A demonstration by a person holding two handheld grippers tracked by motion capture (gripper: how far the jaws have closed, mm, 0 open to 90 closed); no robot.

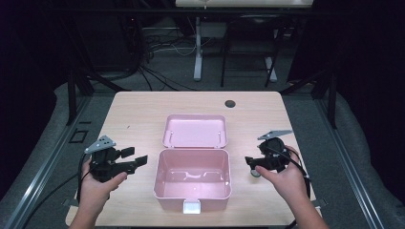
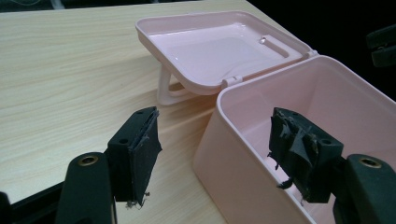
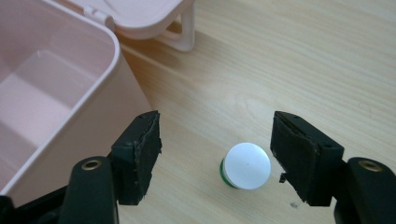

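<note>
A pink plastic box (image 1: 193,179) sits open at the table's middle, its lid (image 1: 195,130) folded back behind it. The inside looks empty. My left gripper (image 1: 133,159) is open just left of the box; in the left gripper view its jaws straddle the box's near corner (image 2: 224,140). My right gripper (image 1: 249,161) is open to the right of the box. A small round thing with a white top and green rim (image 3: 246,166) stands on the table between its jaws, closer to the right one, untouched. It shows as a pale spot (image 1: 256,172) under the right hand.
The wooden table (image 1: 138,114) has a dark round hole (image 1: 230,103) near its far edge. The box has a white latch (image 1: 191,206) at its front. Cables trail from both grippers off the near edge. Beyond the table are desk legs and wires on the floor.
</note>
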